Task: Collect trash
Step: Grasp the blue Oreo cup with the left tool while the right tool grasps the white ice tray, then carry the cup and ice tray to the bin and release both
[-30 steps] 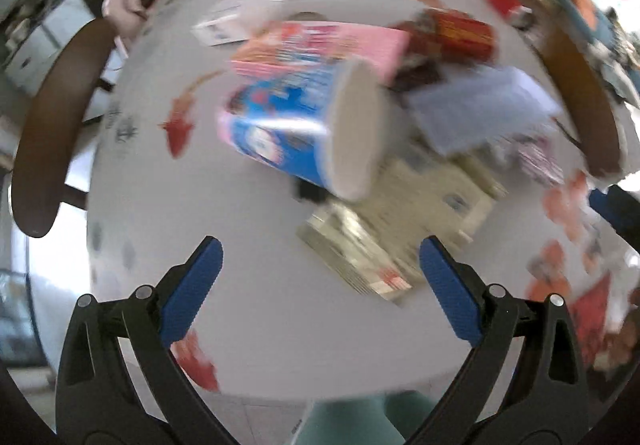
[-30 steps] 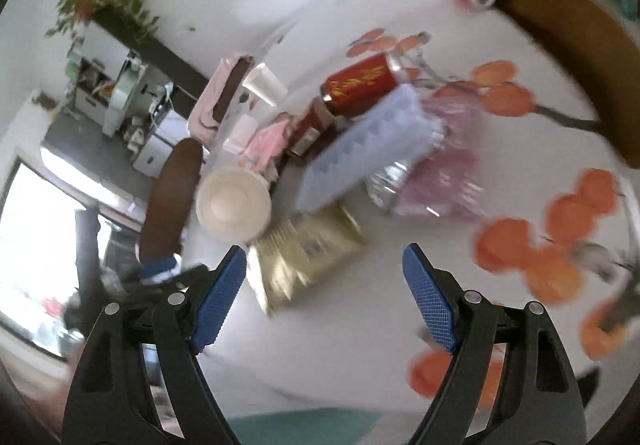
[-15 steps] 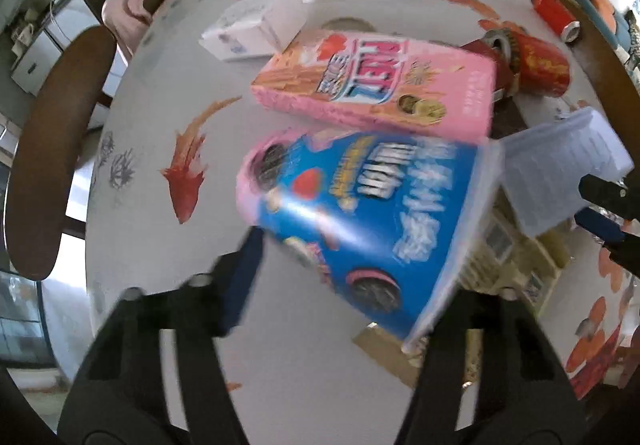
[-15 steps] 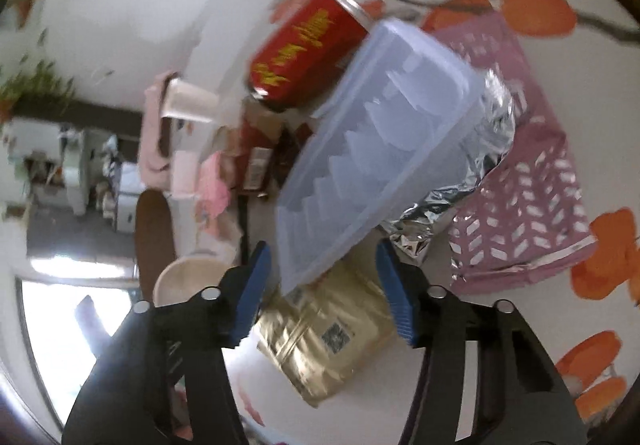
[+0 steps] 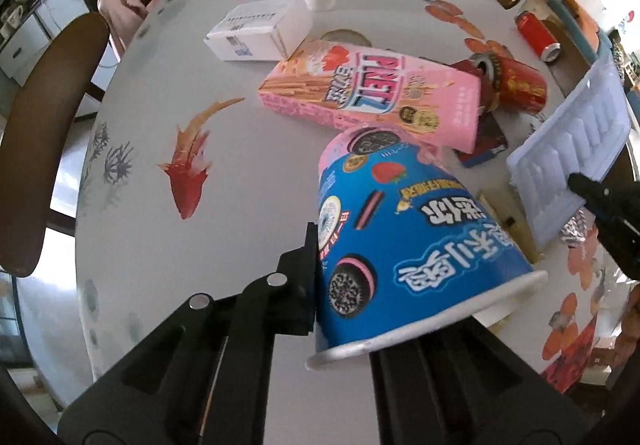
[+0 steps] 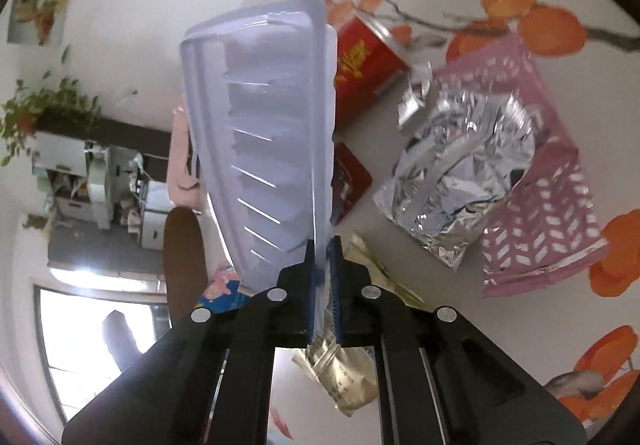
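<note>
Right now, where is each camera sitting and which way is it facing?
Left wrist: on the left gripper, looking steeply down at the table; its black fingers clamp the blue cookie cup.
Right wrist: on the right gripper, angled down over the table; its jaws pinch the clear plastic tray.
Shared: the tray, the cup and the red can appear in both.
</note>
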`<state>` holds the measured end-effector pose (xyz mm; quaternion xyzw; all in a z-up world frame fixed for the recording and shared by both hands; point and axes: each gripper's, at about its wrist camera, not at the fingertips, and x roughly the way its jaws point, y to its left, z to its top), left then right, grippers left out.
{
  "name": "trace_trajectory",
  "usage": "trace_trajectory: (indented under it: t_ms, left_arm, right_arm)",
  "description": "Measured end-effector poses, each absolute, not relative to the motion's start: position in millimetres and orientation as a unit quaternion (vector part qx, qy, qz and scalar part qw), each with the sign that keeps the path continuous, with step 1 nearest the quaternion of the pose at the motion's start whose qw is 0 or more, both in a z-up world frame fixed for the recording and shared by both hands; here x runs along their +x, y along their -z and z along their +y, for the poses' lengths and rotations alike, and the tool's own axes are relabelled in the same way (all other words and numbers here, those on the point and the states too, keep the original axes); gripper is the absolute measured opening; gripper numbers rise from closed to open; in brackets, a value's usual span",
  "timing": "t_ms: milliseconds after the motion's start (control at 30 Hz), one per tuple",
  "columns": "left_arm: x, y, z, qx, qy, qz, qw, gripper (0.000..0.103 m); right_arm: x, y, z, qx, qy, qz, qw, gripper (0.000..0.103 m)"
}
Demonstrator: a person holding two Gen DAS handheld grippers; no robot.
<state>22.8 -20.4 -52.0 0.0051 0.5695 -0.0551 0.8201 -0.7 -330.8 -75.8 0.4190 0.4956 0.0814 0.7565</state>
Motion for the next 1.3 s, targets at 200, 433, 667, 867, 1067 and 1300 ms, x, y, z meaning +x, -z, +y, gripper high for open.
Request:
trace_trajectory:
  t_ms: [200, 433, 667, 867, 1067, 1300]
  left_arm:
    - [7, 16, -43, 0.021, 0.073, 0.543, 0.836, 0.001]
    - [-15, -23, -112, 0.055, 0.137, 0.511, 0.847, 0.001]
    - [-65, -31, -259, 0.119, 0.287, 0.504, 0.806, 0.001]
    - [-159, -8, -399, 0.209, 0.427, 0.494, 0.728, 0.001]
    - [-257, 71, -501, 0.293, 0.499, 0.521, 0.628, 0.001]
    - [-324, 225, -578, 0.367, 0.498, 0.57, 0.541, 0.001]
  right_arm:
    - [-23, 46, -359, 0.414, -0.093, 0.465, 0.777, 0.007]
    - [-97, 22, -435, 0.443, -0.045, 0.409, 0.797, 0.007]
    - [-247, 19, -548, 0.482, 0.091, 0.344, 0.8, 0.007]
    - [-411, 57, -629, 0.531, 0.24, 0.305, 0.753, 0.007]
    - [-523, 137, -670, 0.578, 0.333, 0.314, 0.676, 0.007]
    - [-582, 295, -707, 0.615, 0.381, 0.356, 0.592, 0.007]
